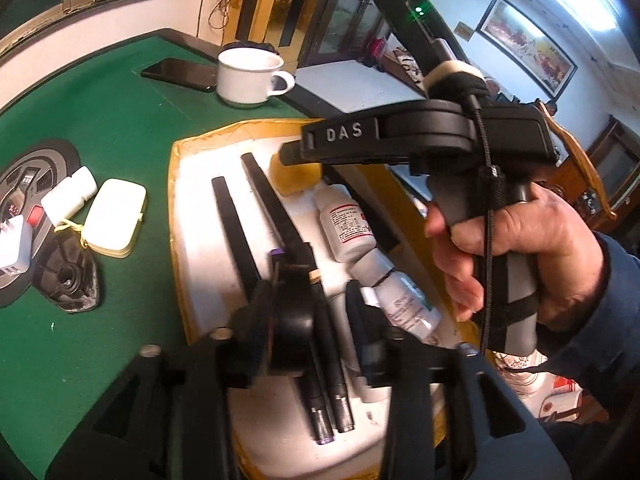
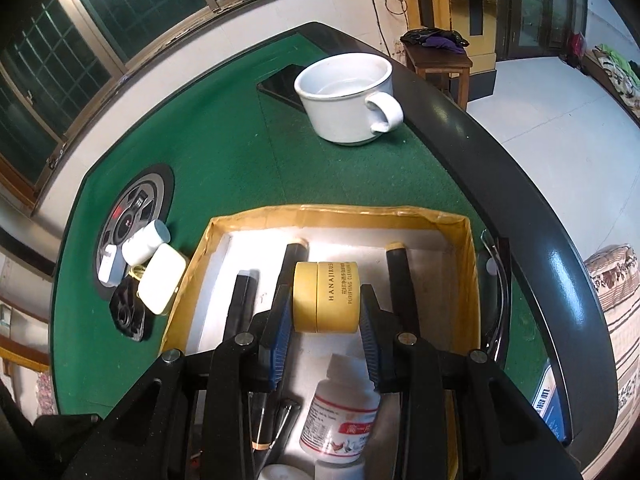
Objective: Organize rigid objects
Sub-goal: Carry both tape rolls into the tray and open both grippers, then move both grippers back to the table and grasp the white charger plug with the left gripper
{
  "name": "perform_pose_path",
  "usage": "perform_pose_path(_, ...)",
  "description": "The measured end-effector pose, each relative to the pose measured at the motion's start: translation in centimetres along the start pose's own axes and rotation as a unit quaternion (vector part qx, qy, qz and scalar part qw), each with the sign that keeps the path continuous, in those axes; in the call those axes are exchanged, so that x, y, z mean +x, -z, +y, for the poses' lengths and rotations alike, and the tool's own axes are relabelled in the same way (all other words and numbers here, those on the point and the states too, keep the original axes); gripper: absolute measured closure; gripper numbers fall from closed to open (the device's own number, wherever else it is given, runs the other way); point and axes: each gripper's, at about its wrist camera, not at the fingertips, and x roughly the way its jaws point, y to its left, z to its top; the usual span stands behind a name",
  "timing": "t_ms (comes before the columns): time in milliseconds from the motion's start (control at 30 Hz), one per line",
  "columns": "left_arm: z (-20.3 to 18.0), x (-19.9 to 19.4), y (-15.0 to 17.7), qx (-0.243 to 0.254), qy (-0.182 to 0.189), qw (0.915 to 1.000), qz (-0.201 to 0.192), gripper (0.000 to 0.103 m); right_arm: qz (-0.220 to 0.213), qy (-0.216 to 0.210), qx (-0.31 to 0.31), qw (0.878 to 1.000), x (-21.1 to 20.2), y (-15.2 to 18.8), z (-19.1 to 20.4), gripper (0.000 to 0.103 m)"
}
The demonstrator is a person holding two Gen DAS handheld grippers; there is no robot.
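Right gripper (image 2: 325,312) jaws pinching yellow jar (image 2: 325,298) on its side, low inside box (image 2: 468,264) — likely placing it beside bottles (image 2: 344,420). Left gripper (image 1: 312,320) jaws spread, empty, over pens (image 1: 328,396) in box. Pill bottle (image 2: 145,243), white case (image 2: 162,279) wait on table (image 2: 240,152).

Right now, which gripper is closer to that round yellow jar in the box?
Right. The right gripper has the yellow jar between its fingers, inside the box. The left gripper is over the box's other side, its fingers pointing past the jar's left.
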Motion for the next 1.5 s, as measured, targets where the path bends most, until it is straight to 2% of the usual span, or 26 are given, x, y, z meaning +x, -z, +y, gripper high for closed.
perform_pose_path(67,-0.1,-0.2,0.0,-0.003,0.011,0.9999,0.001,0.057,-0.007,0.0,0.0,1.0,-0.5,-0.2,0.0,0.065)
perform_pose_path(133,-0.3,-0.3,-0.1,-0.006,0.021,0.9997,0.006,0.054,-0.016,0.003,-0.001,1.0,-1.1,-0.2,0.1,0.063)
perform_pose_path(433,-0.3,-1.9,0.3,-0.013,0.07,0.9974,0.012,0.054,-0.037,-0.027,0.031,0.998,-4.1,0.6,0.3,0.063)
perform_pose_path(667,0.4,-3.8,0.8,-0.015,0.072,0.9973,-0.005,0.054,-0.042,-0.04,0.037,0.998,-5.4,1.5,1.7,0.063)
perform_pose_path(967,4.7,-7.3,1.8,-0.061,0.049,0.9961,-0.04,0.054,-0.03,-0.061,0.02,0.998,-5.4,3.3,5.9,0.063)
perform_pose_path(1167,8.2,-9.3,3.2,-0.088,0.018,0.9942,-0.058,0.054,-0.014,-0.073,0.002,0.997,-5.0,4.8,9.3,0.063)
perform_pose_path(1333,13.1,-10.6,4.5,-0.137,-0.012,0.9884,-0.063,0.054,0.001,-0.087,-0.013,0.996,-4.8,6.2,11.9,0.063)
perform_pose_path(1500,18.5,-10.8,4.3,-0.193,-0.054,0.9781,-0.058,0.053,0.017,-0.095,-0.028,0.995,-4.8,8.0,13.6,0.062)
